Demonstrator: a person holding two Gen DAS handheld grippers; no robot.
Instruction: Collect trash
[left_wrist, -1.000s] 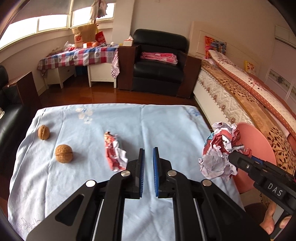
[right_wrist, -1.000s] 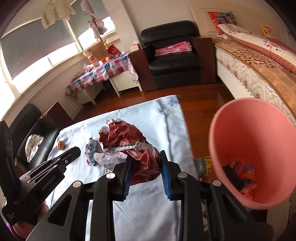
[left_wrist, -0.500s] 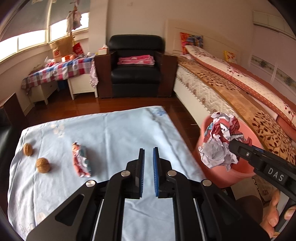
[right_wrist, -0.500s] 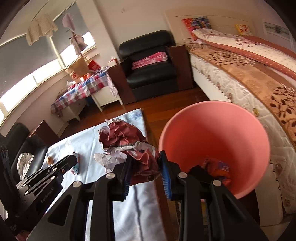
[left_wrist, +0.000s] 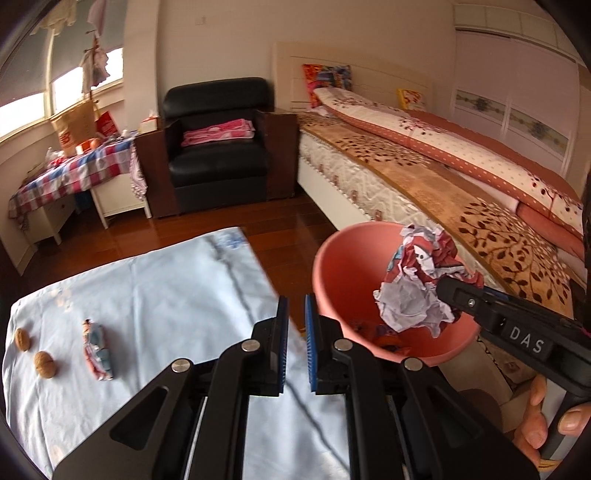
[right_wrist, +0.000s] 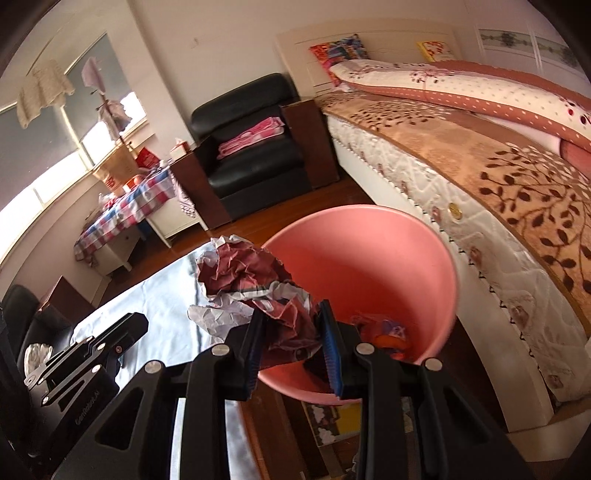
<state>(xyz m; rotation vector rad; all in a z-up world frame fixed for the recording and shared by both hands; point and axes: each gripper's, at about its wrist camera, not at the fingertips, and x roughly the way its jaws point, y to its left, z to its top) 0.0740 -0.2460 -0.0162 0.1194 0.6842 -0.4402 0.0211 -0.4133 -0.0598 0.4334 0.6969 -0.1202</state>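
While the right gripper (right_wrist: 291, 332) is clamping a crumpled paper wad (right_wrist: 255, 284) between its blue pads, the wad is hanging over the mouth of the pink waste bin (right_wrist: 388, 258), whose bottom is holding other wrappers. Only the left wrist view is showing the left gripper (left_wrist: 295, 325) with its jaws closed on nothing, above the light-blue tablecloth (left_wrist: 166, 288), where a twisted wrapper (left_wrist: 98, 349) and two walnuts (left_wrist: 45, 364) are lying.

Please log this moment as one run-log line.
right gripper: shut on crumpled paper over pink bin | left gripper: shut, empty | wrapper: on table
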